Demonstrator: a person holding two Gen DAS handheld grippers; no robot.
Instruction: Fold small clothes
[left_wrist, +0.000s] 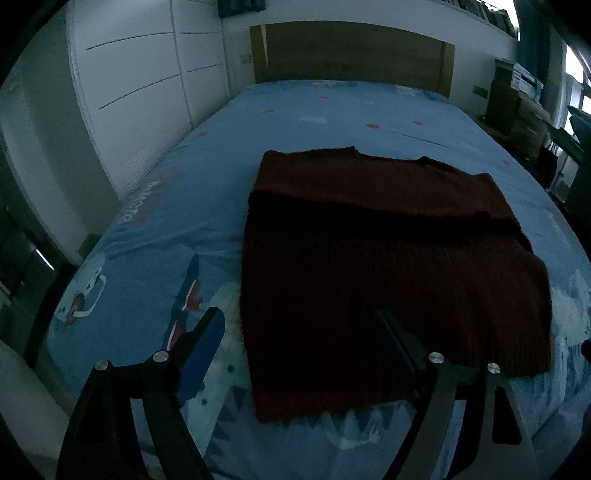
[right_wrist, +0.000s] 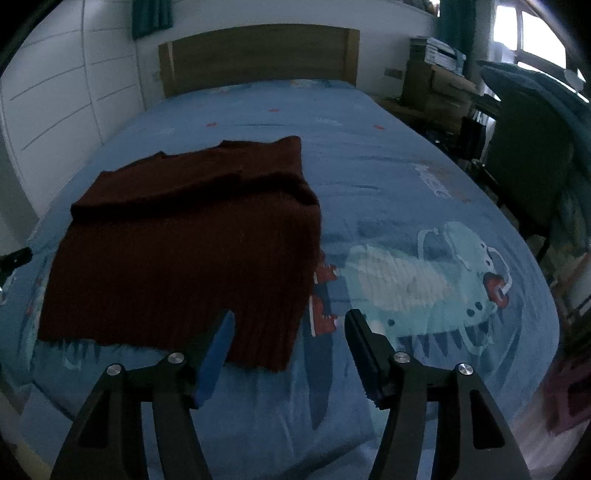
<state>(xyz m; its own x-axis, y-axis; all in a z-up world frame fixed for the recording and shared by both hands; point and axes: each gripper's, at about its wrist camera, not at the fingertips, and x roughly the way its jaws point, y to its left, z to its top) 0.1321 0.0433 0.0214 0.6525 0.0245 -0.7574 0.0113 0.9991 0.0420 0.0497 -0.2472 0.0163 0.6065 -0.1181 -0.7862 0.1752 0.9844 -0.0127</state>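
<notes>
A dark red knit sweater (left_wrist: 388, 266) lies flat on the blue bed sheet (left_wrist: 207, 192), sleeves folded in, neck toward the headboard. My left gripper (left_wrist: 299, 321) is open and empty, hovering over the sweater's near left hem corner. In the right wrist view the sweater (right_wrist: 184, 240) lies left of centre on the sheet (right_wrist: 388, 184). My right gripper (right_wrist: 290, 321) is open and empty above the sweater's near right hem corner. The left gripper's tip shows at the far left edge of that view (right_wrist: 14, 258).
A wooden headboard (left_wrist: 351, 51) stands at the far end of the bed. White wardrobe doors (left_wrist: 140, 92) line the left side. A dark chair (right_wrist: 528, 155) and cluttered shelves (right_wrist: 436, 81) stand to the right of the bed, near a window.
</notes>
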